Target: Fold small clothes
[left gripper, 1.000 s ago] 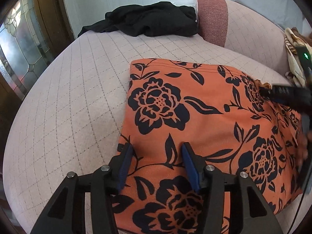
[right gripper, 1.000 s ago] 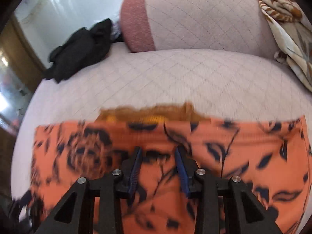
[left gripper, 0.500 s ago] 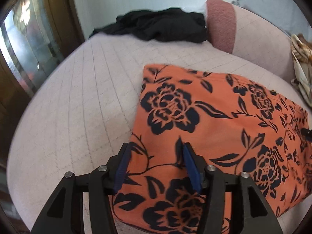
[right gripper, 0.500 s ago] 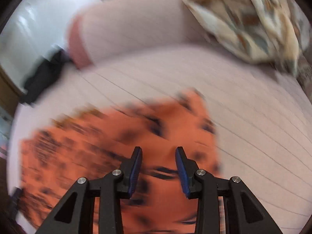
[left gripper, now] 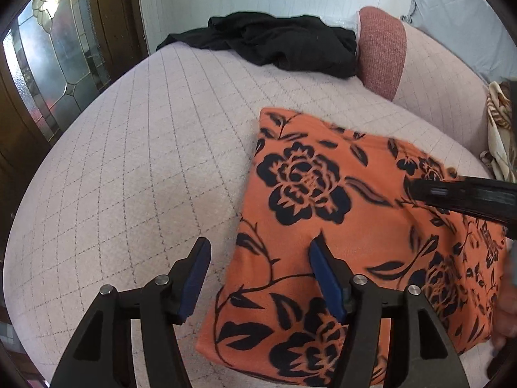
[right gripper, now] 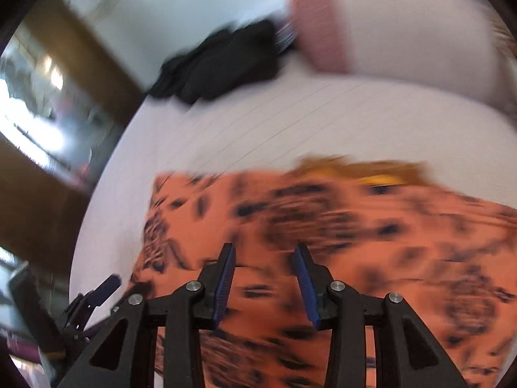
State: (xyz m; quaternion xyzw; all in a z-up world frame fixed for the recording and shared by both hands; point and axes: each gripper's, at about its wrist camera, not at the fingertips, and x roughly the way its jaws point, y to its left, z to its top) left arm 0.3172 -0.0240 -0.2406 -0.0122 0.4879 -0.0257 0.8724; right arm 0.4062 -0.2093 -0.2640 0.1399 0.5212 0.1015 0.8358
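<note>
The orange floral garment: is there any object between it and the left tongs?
Nothing visible does. The left tongs hang open directly over the left edge of the orange floral garment, which lies on the quilted pink cushion. The black clothing lies far behind.

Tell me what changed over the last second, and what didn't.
The left hand-held gripper slid leftward and now straddles the left edge of the orange floral garment, its jaws open wider than before. The right hand-held gripper swung out to the right and came back over the cloth, open throughout. Neither took hold of anything. The garment stayed folded on the pink sofa, and the black clothing stayed put.
</note>
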